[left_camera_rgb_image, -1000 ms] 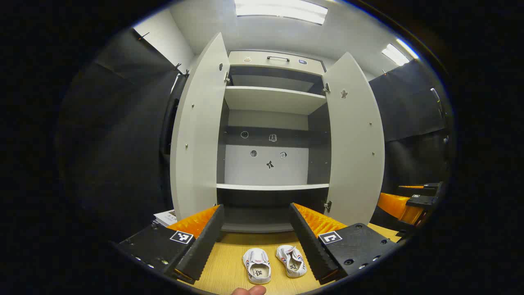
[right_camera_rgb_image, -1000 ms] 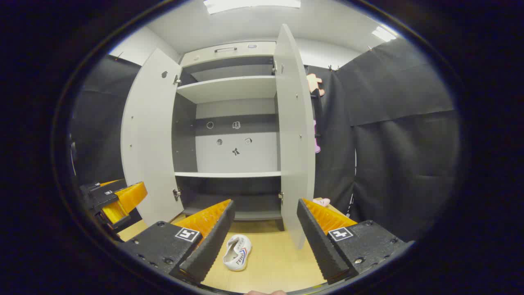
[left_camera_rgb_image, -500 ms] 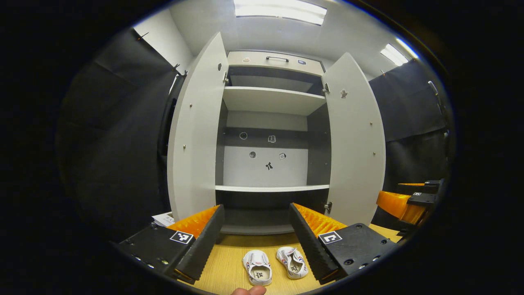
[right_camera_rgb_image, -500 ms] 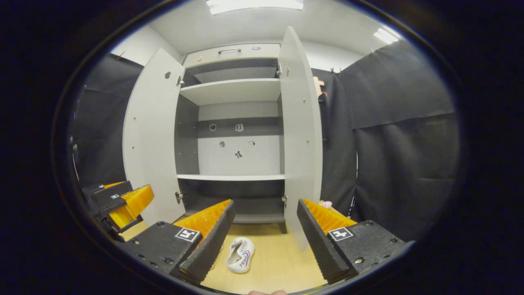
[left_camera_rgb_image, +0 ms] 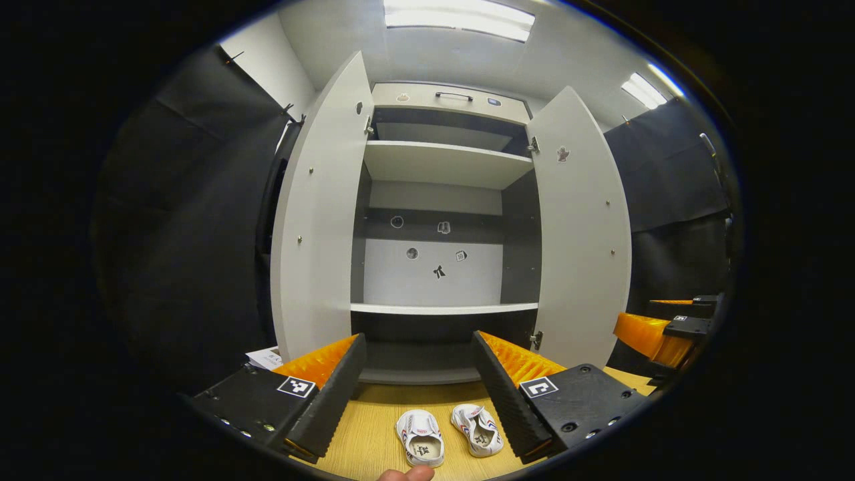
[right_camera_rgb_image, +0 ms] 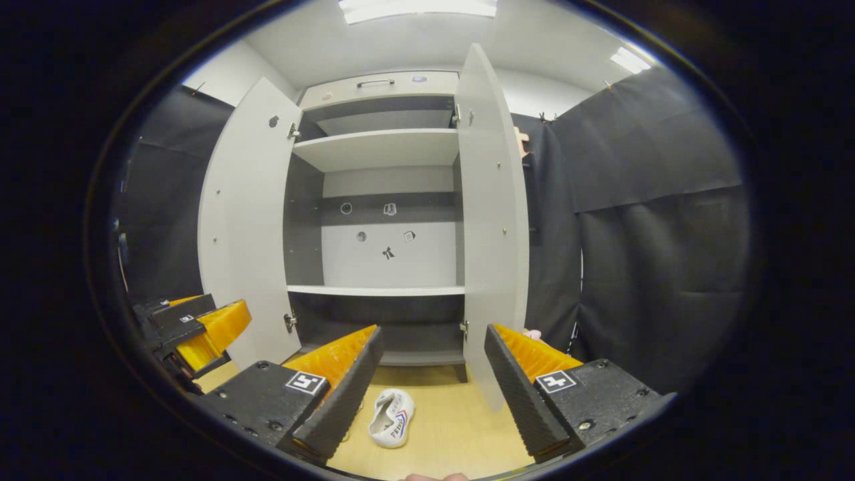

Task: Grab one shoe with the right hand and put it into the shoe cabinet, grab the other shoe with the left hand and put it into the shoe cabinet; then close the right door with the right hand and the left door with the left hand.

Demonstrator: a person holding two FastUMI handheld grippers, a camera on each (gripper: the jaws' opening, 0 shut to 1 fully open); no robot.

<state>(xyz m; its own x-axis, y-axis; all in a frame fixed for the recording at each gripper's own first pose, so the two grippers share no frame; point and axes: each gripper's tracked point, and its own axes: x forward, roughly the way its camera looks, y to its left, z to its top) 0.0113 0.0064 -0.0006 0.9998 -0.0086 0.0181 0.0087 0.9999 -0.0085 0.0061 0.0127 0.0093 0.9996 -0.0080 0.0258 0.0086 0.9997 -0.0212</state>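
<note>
Both grippers' jaws are spread and hold nothing. In the left gripper view, the left gripper (left_camera_rgb_image: 419, 387) hangs above two shoes: one shoe (left_camera_rgb_image: 420, 437) between its jaws, the other shoe (left_camera_rgb_image: 476, 429) seemingly just beside the right-hand jaw. Both lie on the worktop (left_camera_rgb_image: 364, 434) before the open shoe cabinet (left_camera_rgb_image: 443, 164). The right gripper (right_camera_rgb_image: 433, 384) hangs over a shoe too.

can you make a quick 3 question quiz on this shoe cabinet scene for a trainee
1. True or false: both shoes lie on the wooden floor in front of the cabinet.
2. The cabinet doors are: A) both shut, B) both open, C) one open, one shut.
3. Fill in: the left gripper and the right gripper both have jaws that stand ____ and hold nothing.

Key: 1 true; 2 B; 3 open.
</note>
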